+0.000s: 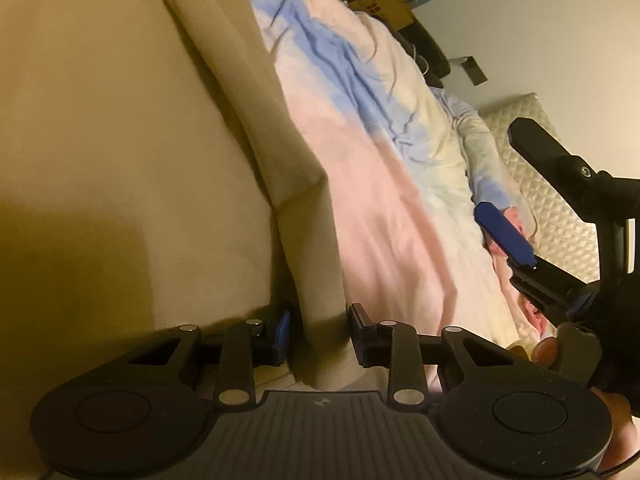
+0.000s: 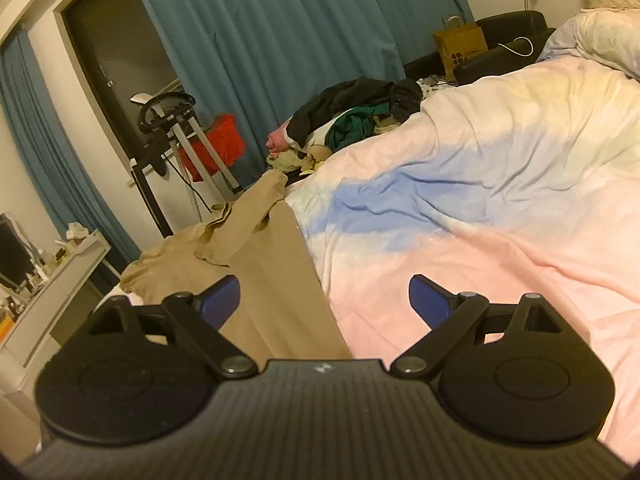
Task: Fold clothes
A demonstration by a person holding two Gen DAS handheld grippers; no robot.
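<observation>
A tan garment (image 1: 120, 160) lies spread on the bed and fills the left of the left wrist view. My left gripper (image 1: 320, 330) stands low over it with narrow jaws around a raised fold of the tan cloth. The cloth touches the right finger, and a thin dark gap shows at the left pad (image 1: 285, 330). In the right wrist view the tan garment (image 2: 272, 280) runs as a long strip toward the bed's edge. My right gripper (image 2: 326, 300) hovers wide open above its near end, holding nothing. The right gripper (image 1: 502, 168) also shows open at the right of the left wrist view.
A pastel pink, blue and yellow duvet (image 2: 480, 200) covers the bed. A pile of dark and green clothes (image 2: 360, 112) sits at its far side. Blue curtains (image 2: 260, 40), a paper bag (image 2: 460, 48), a dresser (image 2: 60, 272) and a quilted headboard (image 1: 560, 200) surround it.
</observation>
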